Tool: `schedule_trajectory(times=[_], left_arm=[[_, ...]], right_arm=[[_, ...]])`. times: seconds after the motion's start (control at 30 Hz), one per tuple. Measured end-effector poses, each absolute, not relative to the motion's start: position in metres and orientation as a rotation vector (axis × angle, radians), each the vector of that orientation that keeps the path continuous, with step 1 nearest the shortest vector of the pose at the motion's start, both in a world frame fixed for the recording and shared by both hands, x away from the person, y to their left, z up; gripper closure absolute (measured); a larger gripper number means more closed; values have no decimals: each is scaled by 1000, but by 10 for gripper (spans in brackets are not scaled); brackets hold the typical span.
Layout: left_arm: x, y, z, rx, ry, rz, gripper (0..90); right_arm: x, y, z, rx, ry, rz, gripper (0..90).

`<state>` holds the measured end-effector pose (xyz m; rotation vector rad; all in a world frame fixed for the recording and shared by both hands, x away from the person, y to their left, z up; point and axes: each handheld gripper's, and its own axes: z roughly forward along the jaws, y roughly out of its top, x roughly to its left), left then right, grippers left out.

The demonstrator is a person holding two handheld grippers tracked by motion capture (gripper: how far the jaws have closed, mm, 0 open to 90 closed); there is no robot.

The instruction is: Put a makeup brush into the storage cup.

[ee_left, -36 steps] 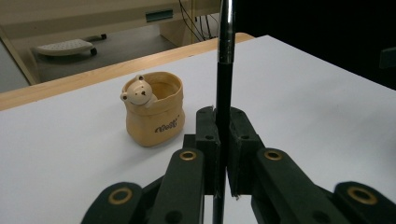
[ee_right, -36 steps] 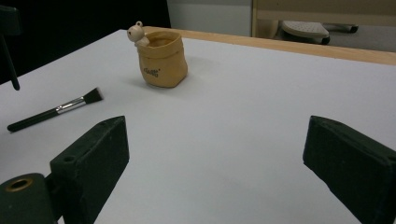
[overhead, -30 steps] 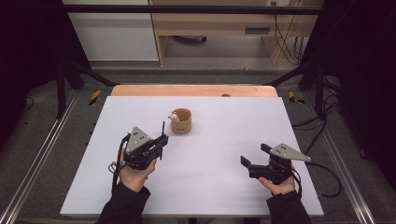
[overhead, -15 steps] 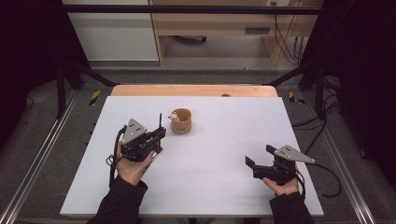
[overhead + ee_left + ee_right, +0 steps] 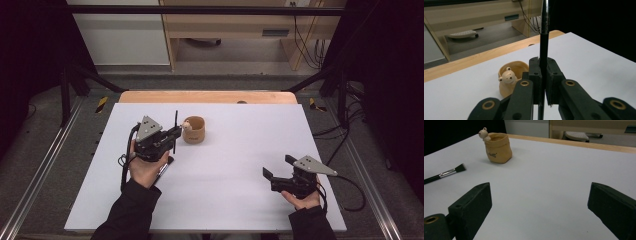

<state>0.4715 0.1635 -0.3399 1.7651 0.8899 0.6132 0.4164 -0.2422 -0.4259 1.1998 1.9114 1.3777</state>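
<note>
A thin black brush is seen clamped upright between the closed jaws of the left hand-held gripper, its handle running through the jaws and its metal ferrule rising above them in the left gripper view. In the high view the brush stands nearly vertical at the front of that hand-held gripper, which is held above the white desk on its left half, with the person's left hand wrapped around the body beneath the grey plate. Just beside the brush, to its right in the high view, a small tan pot with a bear figure on its rim is set on the desk; in the left gripper view the pot appears just beyond the jaws and slightly to their left, apart from the brush. The right hand-held gripper is held low over the desk's right side, well apart from the pot, its jaws spread wide with nothing between them. In the right gripper view the pot is seen far ahead at upper left, and the bristle end of the brush shows at the left edge.
</note>
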Motion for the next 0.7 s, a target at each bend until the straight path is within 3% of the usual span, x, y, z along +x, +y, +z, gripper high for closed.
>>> schedule_trajectory(times=[0.7], left_arm=[[505, 147, -331, 1768, 876, 627, 842]], right_arm=[[415, -239, -424, 1172, 1932, 1375, 64]])
